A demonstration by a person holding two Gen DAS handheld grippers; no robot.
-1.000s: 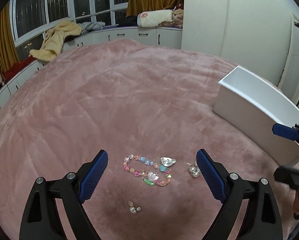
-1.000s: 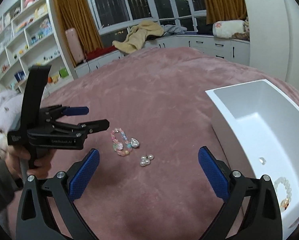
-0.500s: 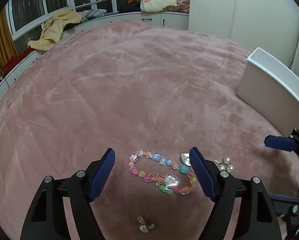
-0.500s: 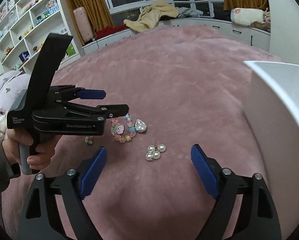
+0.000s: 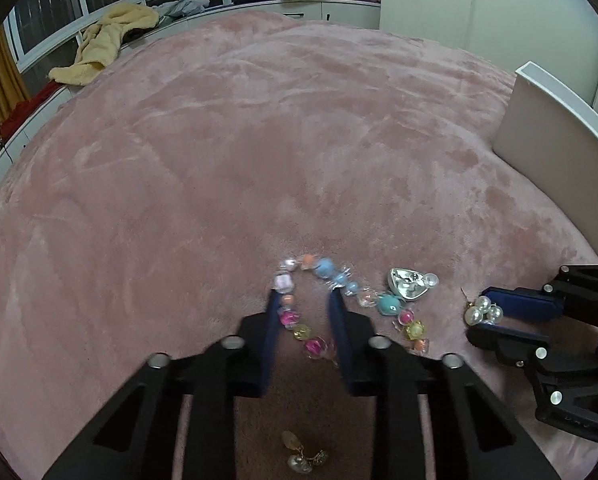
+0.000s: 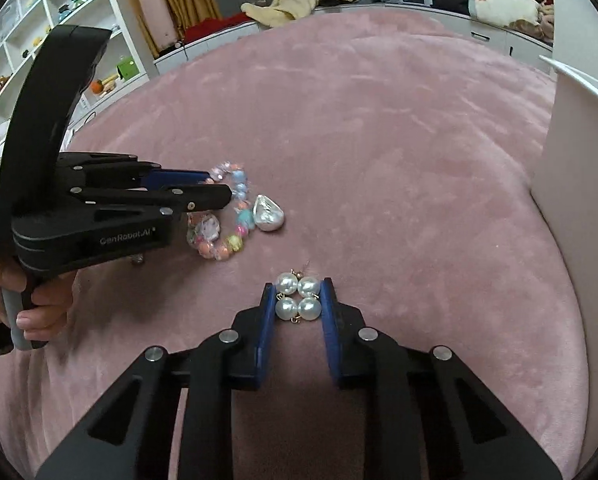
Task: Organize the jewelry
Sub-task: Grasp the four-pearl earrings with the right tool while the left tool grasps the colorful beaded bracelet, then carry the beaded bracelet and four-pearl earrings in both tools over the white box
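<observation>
We see left gripper point(image 5: 305, 298) jaws closing narrow around beaded bracelet point(image 5: 323, 270); right gripper point(image 6: 297, 296) closing, pads touching pearl earrings point(image 6: 297, 296) at 12 o'clock.

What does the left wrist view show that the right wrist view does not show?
Only the left wrist view shows the small gold earring lying below the closing left gripper.

Only the right wrist view shows the shelves and the hand.

Both show the beaded bracelet, the pearl earrings between the closing right gripper pads, the white box and the pink blanket.
</observation>
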